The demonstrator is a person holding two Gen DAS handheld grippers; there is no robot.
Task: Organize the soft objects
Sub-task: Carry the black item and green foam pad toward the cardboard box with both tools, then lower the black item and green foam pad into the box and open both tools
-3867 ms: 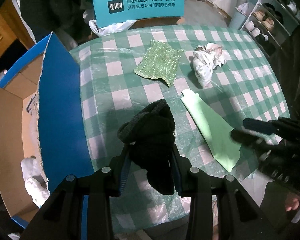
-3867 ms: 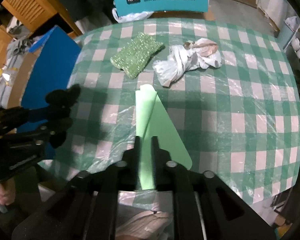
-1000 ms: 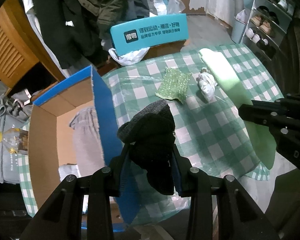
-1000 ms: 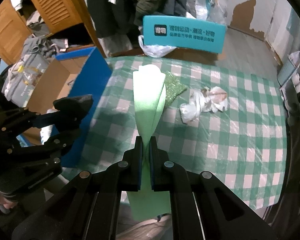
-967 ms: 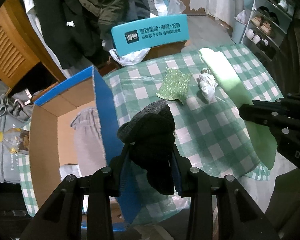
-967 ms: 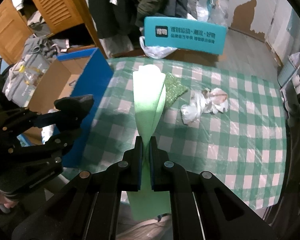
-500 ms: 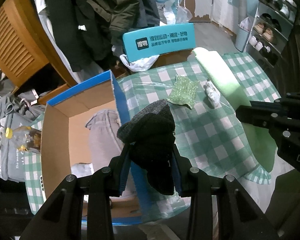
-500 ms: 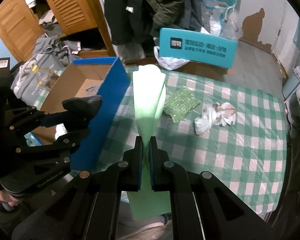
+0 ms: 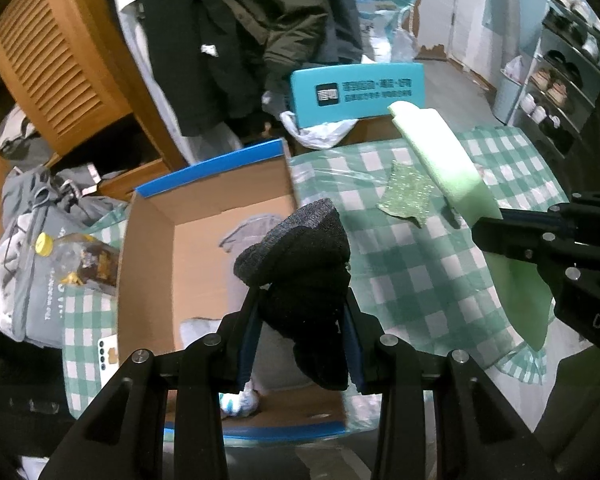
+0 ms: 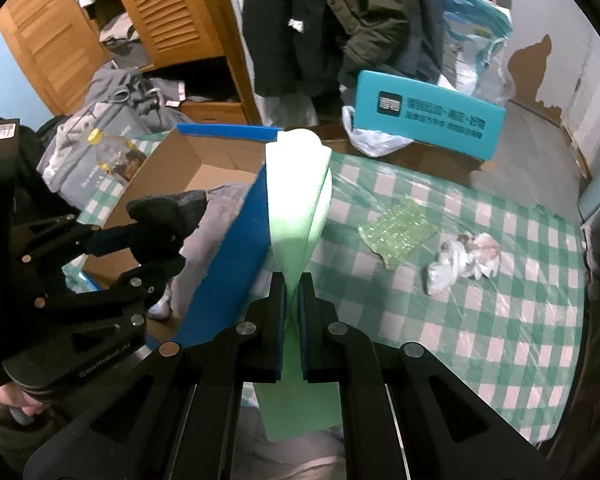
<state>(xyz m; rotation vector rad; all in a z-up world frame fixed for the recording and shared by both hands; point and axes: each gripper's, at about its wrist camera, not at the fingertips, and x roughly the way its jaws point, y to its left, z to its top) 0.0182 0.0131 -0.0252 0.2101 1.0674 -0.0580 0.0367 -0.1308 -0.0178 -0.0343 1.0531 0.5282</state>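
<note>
My left gripper [image 9: 300, 300] is shut on a black knitted sock [image 9: 300, 256] and holds it in the air over the open cardboard box [image 9: 152, 240] with blue outer walls. It also shows in the right wrist view [image 10: 168, 232] with the sock [image 10: 164, 210]. My right gripper [image 10: 291, 284] is shut on a folded light green foam sheet [image 10: 296, 200], held upright above the table's left edge; the sheet also shows in the left wrist view [image 9: 448, 160]. A green bubble-wrap piece [image 10: 398, 230] and a crumpled white plastic bag [image 10: 464, 262] lie on the checked table.
The box holds grey cloth [image 9: 244, 232] and white items [image 9: 240, 398]. A teal sign box [image 10: 428, 124] stands behind the green checked tablecloth [image 10: 500, 320]. A grey bag with a bottle [image 9: 60, 256] lies left of the box. Coats hang behind; a shoe rack [image 9: 560, 88] stands at right.
Both grippers have risen and shifted left with their loads. The sock now hangs over the open box, and the foam sheet is near the box's blue wall.
</note>
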